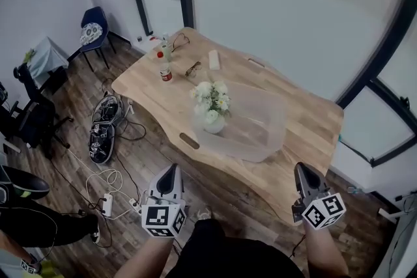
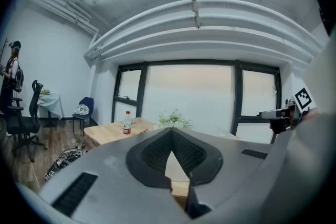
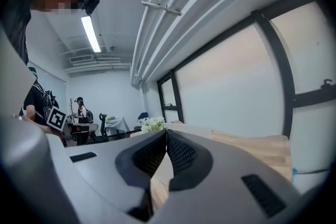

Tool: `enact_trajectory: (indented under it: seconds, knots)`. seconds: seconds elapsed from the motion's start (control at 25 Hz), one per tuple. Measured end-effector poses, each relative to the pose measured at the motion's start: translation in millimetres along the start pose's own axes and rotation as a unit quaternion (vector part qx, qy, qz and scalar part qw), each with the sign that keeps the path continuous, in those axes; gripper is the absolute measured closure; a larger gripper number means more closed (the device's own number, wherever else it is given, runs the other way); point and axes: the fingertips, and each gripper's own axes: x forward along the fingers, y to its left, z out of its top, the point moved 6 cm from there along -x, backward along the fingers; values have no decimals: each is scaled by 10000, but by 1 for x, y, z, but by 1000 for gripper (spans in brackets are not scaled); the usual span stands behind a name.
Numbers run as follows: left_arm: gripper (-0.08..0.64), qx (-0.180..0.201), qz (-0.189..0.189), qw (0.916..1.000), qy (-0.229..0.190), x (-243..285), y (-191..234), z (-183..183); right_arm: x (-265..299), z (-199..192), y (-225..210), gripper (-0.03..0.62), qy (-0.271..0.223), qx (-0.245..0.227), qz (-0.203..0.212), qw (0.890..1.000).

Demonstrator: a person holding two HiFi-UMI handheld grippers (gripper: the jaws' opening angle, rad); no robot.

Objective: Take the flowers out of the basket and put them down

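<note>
A bunch of white flowers in a small white pot stands at the left end of a clear plastic basket on the wooden table. Both grippers hang near my body, short of the table's near edge and apart from the basket. My left gripper is shut with nothing in it, its pads meeting at the tips. My right gripper is likewise shut and empty. The flowers show small beyond the left jaws, and the flowers also appear past the right jaws.
On the table's far left are a red-capped bottle, glasses and a small white object. Cables and gear and a power strip lie on the floor to the left. A blue chair stands by the wall.
</note>
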Motion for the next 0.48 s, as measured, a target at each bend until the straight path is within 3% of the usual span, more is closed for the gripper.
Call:
enact_trajectory:
  seconds: [0.2, 0.4, 0.48]
  knots:
    - [555, 70, -5, 10000, -25, 30, 45, 10, 53, 13, 13, 569, 29, -118, 7, 9999]
    - [555, 693, -140, 9974, -146, 62, 77, 23, 99, 25, 16, 569, 33, -248, -156, 9996]
    - [556, 765, -281, 9965, -209, 79, 86, 29, 111, 35, 17, 569, -67, -247, -264, 9993]
